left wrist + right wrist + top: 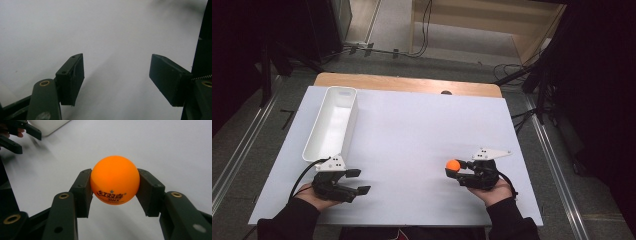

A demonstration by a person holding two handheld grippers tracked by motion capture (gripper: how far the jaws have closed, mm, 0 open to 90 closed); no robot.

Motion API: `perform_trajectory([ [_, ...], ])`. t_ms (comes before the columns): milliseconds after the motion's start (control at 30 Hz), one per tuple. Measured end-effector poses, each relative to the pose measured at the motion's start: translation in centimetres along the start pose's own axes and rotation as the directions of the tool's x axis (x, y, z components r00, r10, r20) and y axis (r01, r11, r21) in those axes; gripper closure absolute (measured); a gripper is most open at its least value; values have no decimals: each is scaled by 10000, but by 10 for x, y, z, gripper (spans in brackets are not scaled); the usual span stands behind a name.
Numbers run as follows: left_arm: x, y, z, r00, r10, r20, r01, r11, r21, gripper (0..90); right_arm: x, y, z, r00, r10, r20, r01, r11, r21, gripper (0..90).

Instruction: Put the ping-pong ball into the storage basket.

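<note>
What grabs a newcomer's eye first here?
The orange ball, the one bright spot on the white table, sits clamped in the right gripper near the table's right front. Next, the long white bin at the left edge, just beyond the left gripper, whose jaws stand open.

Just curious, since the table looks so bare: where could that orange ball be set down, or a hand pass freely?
Nearly anywhere. The widest bare stretch of the white table lies between the white bin at the left and the right hand-held gripper holding the orange ball. The near strip between the two hands is free too. Tightest is the near left corner, where the left hand-held gripper sits close to the bin's end.
</note>
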State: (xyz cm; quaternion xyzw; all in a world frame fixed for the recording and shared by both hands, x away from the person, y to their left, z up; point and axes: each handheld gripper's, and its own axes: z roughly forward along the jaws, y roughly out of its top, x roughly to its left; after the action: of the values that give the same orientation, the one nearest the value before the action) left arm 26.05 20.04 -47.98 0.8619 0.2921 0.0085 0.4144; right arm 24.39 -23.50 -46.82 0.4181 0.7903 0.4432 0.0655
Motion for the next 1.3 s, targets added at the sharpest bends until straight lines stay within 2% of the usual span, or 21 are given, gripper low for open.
perform_trajectory([
  [367,0,0,0,10000,-23,23,23,10000,-24,287,7,16,14,9992,-107,-374,117,9996,272,481],
  [1300,0,0,0,10000,-42,40,42,10000,-13,287,25,51,42,9932,-424,-1087,468,9982,378,481],
])
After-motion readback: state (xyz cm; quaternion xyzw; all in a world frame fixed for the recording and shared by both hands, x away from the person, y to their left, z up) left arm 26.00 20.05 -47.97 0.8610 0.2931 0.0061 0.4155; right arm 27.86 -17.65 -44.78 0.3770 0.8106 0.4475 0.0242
